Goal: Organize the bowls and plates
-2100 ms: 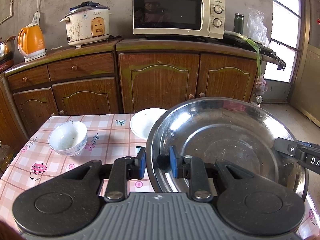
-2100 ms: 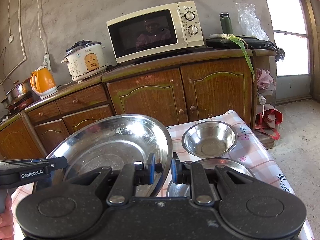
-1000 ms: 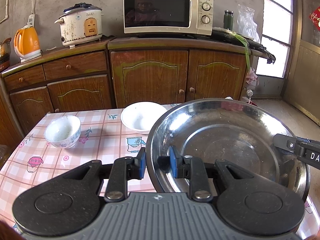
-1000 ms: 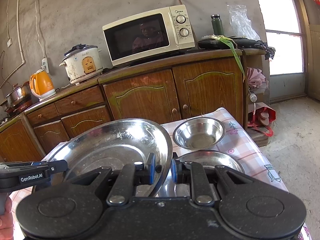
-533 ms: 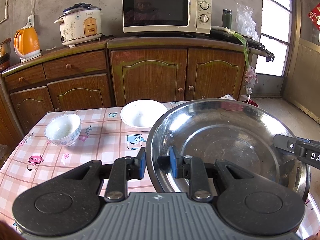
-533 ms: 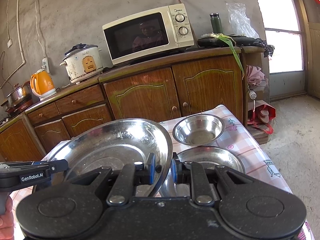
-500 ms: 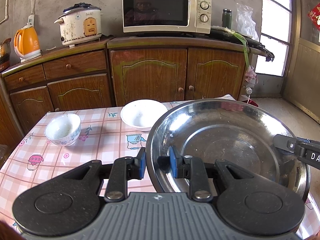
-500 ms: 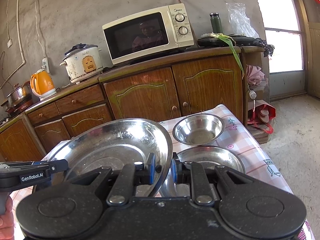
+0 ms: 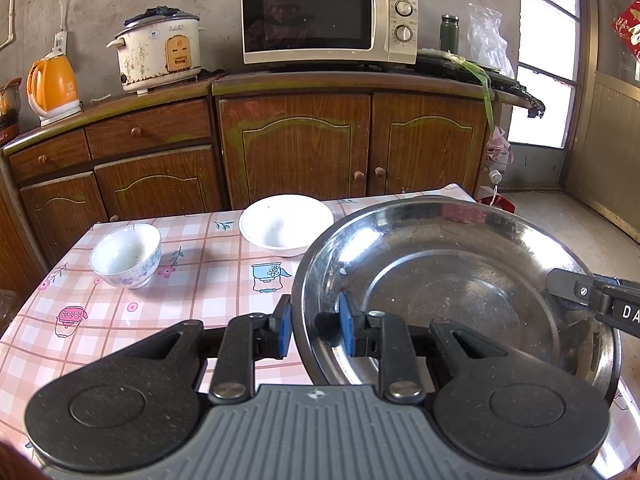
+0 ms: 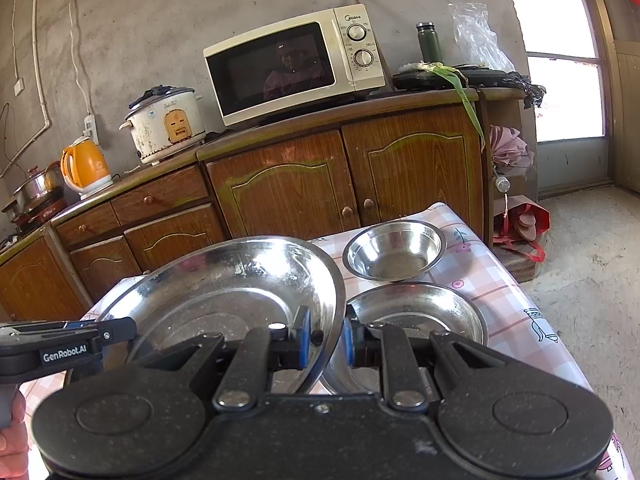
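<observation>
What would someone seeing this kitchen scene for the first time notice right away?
A big steel plate held up over the pink checked table, its rim pinched on opposite sides by the left claw and the right claw. Behind it on the table sit two white bowls to the left and two steel dishes to the right.

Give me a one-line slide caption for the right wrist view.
Both claws grip a steel plate by opposite rims above two steel dishes on the checked table.
</observation>
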Demonstrator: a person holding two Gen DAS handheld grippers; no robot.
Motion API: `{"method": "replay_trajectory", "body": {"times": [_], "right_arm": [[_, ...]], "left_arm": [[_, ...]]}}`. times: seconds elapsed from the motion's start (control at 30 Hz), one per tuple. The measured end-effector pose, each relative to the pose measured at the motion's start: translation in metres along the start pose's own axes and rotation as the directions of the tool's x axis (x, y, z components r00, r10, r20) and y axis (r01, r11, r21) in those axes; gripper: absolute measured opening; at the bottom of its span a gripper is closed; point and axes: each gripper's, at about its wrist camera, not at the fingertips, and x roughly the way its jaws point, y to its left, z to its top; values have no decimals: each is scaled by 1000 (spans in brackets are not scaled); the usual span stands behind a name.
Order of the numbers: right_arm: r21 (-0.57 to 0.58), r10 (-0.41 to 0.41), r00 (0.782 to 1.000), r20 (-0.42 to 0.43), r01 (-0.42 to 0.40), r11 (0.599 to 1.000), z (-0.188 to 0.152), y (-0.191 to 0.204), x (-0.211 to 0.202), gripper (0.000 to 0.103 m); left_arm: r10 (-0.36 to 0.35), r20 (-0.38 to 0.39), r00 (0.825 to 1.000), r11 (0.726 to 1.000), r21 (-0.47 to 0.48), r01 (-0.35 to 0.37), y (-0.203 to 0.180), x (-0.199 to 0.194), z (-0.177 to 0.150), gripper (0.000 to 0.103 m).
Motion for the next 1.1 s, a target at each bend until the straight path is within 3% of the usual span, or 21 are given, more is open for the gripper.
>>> {"method": "replay_trajectory", "body": {"times": [1.1], "right_arm": [[11, 7, 1000, -2, -7, 1000, -14, -4, -18, 22]], "left_arm": [[-6, -8, 1000, 1000, -4, 5, -5, -12, -15, 25]]}}
